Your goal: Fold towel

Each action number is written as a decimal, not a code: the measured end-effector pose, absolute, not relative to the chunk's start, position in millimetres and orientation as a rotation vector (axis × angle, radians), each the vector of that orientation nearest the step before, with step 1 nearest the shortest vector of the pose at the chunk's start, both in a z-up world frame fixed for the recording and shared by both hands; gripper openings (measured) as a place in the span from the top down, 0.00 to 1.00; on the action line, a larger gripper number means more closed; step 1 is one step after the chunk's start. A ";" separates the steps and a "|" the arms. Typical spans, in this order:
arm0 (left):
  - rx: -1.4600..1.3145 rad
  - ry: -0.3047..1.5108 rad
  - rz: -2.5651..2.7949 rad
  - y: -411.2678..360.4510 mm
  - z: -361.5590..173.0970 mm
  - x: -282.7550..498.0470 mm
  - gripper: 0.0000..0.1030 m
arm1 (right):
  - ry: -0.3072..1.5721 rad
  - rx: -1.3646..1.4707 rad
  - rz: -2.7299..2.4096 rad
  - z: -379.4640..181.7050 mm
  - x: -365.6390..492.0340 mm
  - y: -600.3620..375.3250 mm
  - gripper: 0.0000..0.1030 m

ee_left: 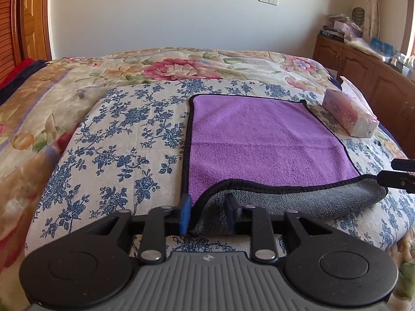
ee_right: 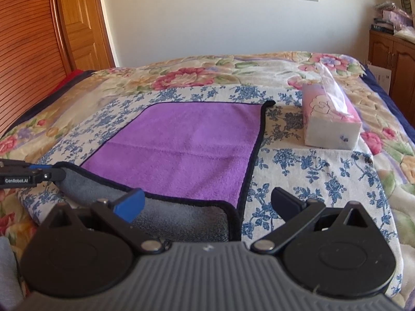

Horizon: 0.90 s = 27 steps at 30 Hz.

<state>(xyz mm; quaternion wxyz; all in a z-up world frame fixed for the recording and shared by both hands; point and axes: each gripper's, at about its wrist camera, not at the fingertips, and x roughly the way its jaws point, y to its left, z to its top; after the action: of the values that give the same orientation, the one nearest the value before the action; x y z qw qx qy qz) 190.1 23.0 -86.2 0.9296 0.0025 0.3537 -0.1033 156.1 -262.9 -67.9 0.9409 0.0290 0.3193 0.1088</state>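
A purple towel [ee_left: 259, 140] with a black hem and grey underside lies flat on the bed; it also shows in the right wrist view [ee_right: 186, 147]. Its near edge is rolled back, showing grey [ee_left: 298, 202]. My left gripper [ee_left: 207, 212] has its jaws narrowly apart with the near left corner of the towel between them. My right gripper [ee_right: 207, 204] is open wide over the near right corner [ee_right: 228, 223], not gripping it. Its tip shows at the right edge of the left wrist view [ee_left: 399, 176].
The bed has a blue-flowered cloth [ee_left: 124, 140] over a floral quilt [ee_left: 168, 67]. A pink tissue box [ee_right: 329, 119] lies right of the towel. A wooden cabinet [ee_left: 368, 77] stands at the right, wooden doors [ee_right: 39, 39] at the left.
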 end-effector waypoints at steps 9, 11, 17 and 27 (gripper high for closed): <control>0.018 0.735 -0.235 19.9 -89.9 190.5 0.89 | 0.746 0.113 0.251 -76.5 167.8 -267.4 0.14; 0.022 0.737 -0.236 19.1 -90.9 190.8 0.90 | 0.781 0.105 0.231 -80.3 169.5 -268.0 0.17; 0.014 0.744 -0.240 19.7 -92.3 191.6 0.92 | 0.800 0.142 0.239 -81.5 170.7 -273.2 0.29; 0.006 0.744 -0.244 19.6 -92.1 191.5 0.93 | 0.831 0.108 0.244 -81.5 173.7 -271.0 0.80</control>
<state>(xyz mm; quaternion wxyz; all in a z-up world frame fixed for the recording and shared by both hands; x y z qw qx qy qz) 191.5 19.6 -92.1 0.9242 0.0027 0.3628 -0.1190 173.7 -271.0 -81.5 0.9064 0.0523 0.4023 0.1181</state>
